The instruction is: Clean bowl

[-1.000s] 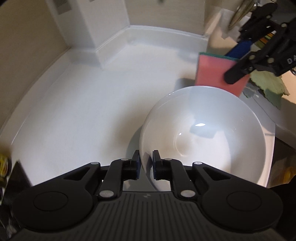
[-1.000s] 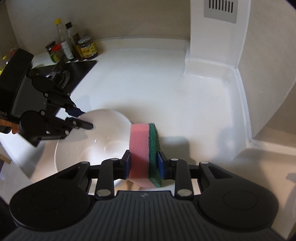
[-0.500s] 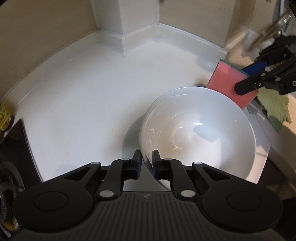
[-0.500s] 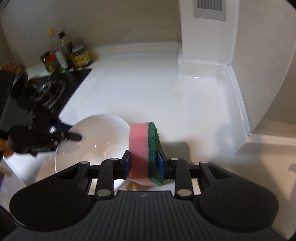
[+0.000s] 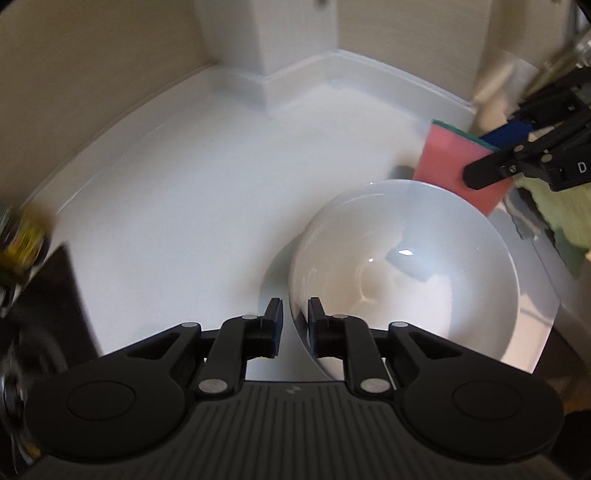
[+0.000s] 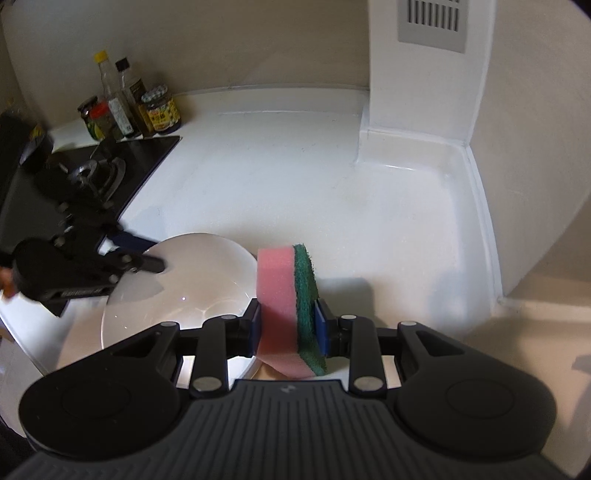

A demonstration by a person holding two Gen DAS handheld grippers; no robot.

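Left wrist view: the camera sits just behind the left gripper (image 5: 295, 314) and looks forward and steeply down along its fingers at the white counter (image 5: 184, 206), facing a wall corner; the bowl (image 5: 406, 273) lies close, at lower right. Right wrist view: the camera sits just behind the right gripper (image 6: 288, 325), looking forward and down over the same counter (image 6: 295, 177) toward a rear wall with a vent (image 6: 430, 22); bottles and jars (image 6: 129, 107) and a stove (image 6: 92, 173) stand far left. Shared field: the bowl (image 6: 184, 284), the sponge (image 5: 458, 170) (image 6: 286, 295), the counter, and each view's opposite gripper, seen from opposing sides.
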